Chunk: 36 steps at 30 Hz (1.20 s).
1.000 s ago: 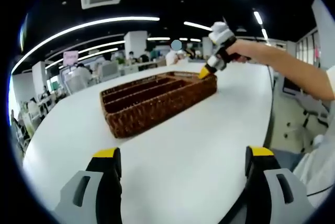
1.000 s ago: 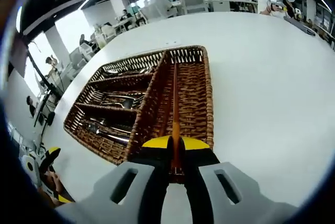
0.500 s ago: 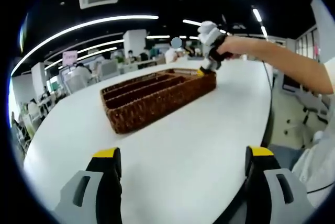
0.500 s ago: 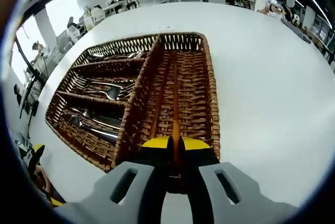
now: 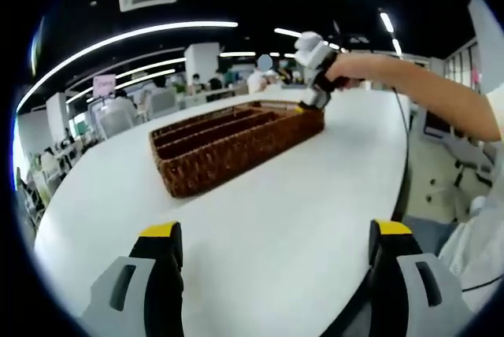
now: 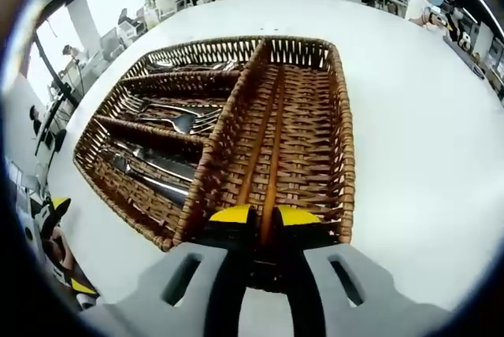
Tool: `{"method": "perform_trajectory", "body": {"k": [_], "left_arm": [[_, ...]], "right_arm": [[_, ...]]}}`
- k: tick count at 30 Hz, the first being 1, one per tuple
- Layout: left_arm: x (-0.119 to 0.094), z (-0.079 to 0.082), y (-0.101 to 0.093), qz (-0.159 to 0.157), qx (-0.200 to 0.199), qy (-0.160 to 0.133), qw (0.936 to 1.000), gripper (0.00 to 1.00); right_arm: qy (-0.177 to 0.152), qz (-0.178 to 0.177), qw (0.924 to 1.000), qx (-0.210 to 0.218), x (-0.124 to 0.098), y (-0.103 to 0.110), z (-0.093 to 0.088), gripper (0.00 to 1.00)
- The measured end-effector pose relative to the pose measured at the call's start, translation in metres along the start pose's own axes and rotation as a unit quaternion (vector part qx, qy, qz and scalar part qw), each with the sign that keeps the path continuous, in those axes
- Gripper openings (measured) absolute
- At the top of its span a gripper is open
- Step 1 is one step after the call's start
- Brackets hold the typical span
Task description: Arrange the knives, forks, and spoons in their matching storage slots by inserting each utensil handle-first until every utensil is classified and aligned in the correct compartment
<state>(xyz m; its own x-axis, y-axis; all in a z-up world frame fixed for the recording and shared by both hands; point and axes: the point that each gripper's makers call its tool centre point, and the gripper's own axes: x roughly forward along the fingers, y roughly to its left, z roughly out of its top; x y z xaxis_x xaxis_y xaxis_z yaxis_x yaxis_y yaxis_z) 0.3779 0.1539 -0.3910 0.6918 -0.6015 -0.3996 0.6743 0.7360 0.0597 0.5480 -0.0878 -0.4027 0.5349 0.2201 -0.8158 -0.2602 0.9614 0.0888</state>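
Note:
A brown wicker basket (image 5: 228,144) stands on the white table (image 5: 260,219). In the right gripper view its three narrow slots hold spoons (image 6: 189,64), forks (image 6: 169,120) and knives (image 6: 153,164). The wide compartment (image 6: 307,148) holds a wooden stick (image 6: 256,148). My right gripper (image 6: 265,215) is shut on a second wooden stick (image 6: 274,152) that points along this compartment, low over its floor. From the left gripper view, the right gripper (image 5: 303,106) sits at the basket's far end, held by a person's arm (image 5: 409,89). My left gripper (image 5: 276,231) is open, well short of the basket.
Bare white table surrounds the basket on all sides, with its edge (image 5: 405,172) to the right in the left gripper view. Office desks, chairs and people (image 5: 118,109) fill the background. The left gripper (image 6: 67,246) shows at the lower left of the right gripper view.
My right gripper has come closer over the basket's near end, and the held stick has dropped lower into the wide compartment beside the other stick. The left gripper has stayed still and open.

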Motion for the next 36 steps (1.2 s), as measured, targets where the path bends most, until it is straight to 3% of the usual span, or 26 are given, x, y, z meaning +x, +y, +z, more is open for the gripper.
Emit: {"method": "perform_trajectory", "body": {"k": [8, 21, 24, 26, 30, 36], "left_arm": [[0.0, -0.001, -0.002, 0.0, 0.003, 0.004, 1.0, 1.0], [0.0, -0.004, -0.004, 0.0, 0.002, 0.011, 0.9999, 1.0], [0.001, -0.001, -0.007, -0.001, 0.005, 0.009, 0.9999, 1.0], [0.003, 0.002, -0.008, -0.001, 0.003, 0.004, 1.0, 1.0], [0.006, 0.006, -0.01, -0.003, 0.004, 0.001, 1.0, 1.0], [0.01, 0.005, -0.014, -0.007, -0.001, -0.001, 1.0, 1.0]], "right_arm": [[-0.009, 0.013, 0.9998, -0.009, -0.003, 0.007, -0.001, 0.12], [-0.076, 0.047, 0.9958, -0.023, -0.029, 0.016, 0.002, 0.14], [-0.109, 0.054, 0.9917, -0.043, -0.036, 0.015, 0.019, 0.18], [-0.114, 0.061, 0.9912, -0.028, -0.043, 0.014, 0.014, 0.2], [-0.137, 0.069, 0.9871, -0.046, -0.051, 0.013, 0.015, 0.25], [-0.194, 0.073, 0.9742, -0.089, -0.067, 0.016, 0.019, 0.36]]}}
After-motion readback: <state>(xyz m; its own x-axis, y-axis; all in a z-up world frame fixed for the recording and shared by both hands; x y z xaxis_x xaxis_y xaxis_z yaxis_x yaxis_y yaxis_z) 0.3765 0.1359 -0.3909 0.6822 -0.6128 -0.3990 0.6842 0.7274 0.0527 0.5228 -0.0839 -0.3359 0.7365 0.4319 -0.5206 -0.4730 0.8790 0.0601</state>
